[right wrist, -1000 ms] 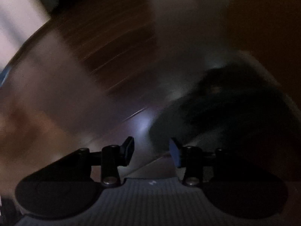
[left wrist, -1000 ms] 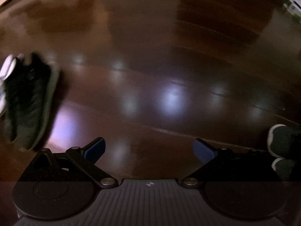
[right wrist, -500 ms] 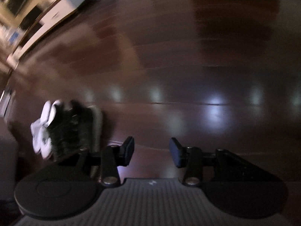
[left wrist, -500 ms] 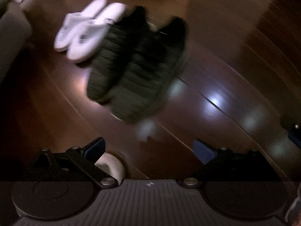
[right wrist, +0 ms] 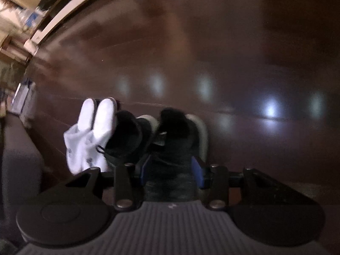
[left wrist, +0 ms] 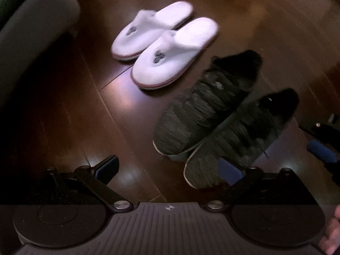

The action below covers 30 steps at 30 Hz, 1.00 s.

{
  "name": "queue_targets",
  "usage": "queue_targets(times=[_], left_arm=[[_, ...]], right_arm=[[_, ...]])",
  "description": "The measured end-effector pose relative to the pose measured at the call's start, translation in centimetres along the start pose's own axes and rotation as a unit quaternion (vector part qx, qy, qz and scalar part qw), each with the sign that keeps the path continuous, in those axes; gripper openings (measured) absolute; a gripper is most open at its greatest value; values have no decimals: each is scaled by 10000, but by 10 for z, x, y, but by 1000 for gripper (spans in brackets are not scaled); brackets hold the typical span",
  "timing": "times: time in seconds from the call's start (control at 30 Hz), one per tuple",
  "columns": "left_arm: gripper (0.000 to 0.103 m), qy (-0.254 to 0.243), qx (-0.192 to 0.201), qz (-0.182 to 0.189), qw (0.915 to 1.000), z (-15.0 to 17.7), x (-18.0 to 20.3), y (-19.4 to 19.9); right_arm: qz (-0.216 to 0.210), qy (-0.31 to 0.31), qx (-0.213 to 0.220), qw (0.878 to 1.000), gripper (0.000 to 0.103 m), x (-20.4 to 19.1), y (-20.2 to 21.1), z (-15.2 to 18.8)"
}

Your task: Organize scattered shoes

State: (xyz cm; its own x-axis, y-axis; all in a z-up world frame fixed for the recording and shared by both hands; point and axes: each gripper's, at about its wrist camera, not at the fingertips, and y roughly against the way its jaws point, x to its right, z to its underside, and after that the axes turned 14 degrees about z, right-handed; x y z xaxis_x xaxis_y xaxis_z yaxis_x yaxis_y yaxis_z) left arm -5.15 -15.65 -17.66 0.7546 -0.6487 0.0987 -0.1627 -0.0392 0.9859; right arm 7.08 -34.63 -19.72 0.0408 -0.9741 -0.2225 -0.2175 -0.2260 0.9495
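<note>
Left gripper (left wrist: 167,170) hovering wide apart | right gripper (right wrist: 171,170) straddling near dark knit sneaker (right wrist: 172,148), contact unclear | other dark sneaker (left wrist: 204,108) alongside | white slippers (left wrist: 163,44) sitting paired on wood floor (left wrist: 63,106)

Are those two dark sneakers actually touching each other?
Touching. In the left wrist view the farther dark sneaker lies pressed along the nearer dark sneaker, with no floor visible between them.

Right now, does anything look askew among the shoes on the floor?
Nothing stands out. The white slippers lie side by side, the dark knit sneakers paired beside them. The right gripper straddles one sneaker; the left gripper is open.
</note>
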Motion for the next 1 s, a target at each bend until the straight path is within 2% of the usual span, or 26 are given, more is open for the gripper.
queue_targets(times=[0.1,0.27,0.4,0.53,0.7,0.73,0.9,1.0], left_arm=[[101,194,31,-15,9998,-17,-8,-2],[101,540,180,-329,9978,-45,-28,-4],[101,889,99,-366,9953,-62,-48,-9],[101,968,45,-371,9946,-71,-55,-14],[101,1123,-35,-339,9931,-79,-65,-19],[101,1135,-44,-338,9930,-80,-65,-20],[101,1221,-81,-288,9921,-83,-69,-22],[101,1235,-92,-260,9920,-84,-70,-23]], right_arm=[[107,82,-168,9998,45,-24,-14,-6],[136,18,-458,9989,45,-60,-44,-19],[505,-35,-747,9959,45,-80,-68,-30],[907,-87,-982,9910,45,-90,-87,-32],[1084,-111,-1355,9848,46,-96,-104,-23],[1118,-87,-1410,9836,42,-98,-107,-21],[1310,-49,-1513,9797,41,-97,-116,-10],[1422,188,-1535,9777,40,-104,-123,-8]])
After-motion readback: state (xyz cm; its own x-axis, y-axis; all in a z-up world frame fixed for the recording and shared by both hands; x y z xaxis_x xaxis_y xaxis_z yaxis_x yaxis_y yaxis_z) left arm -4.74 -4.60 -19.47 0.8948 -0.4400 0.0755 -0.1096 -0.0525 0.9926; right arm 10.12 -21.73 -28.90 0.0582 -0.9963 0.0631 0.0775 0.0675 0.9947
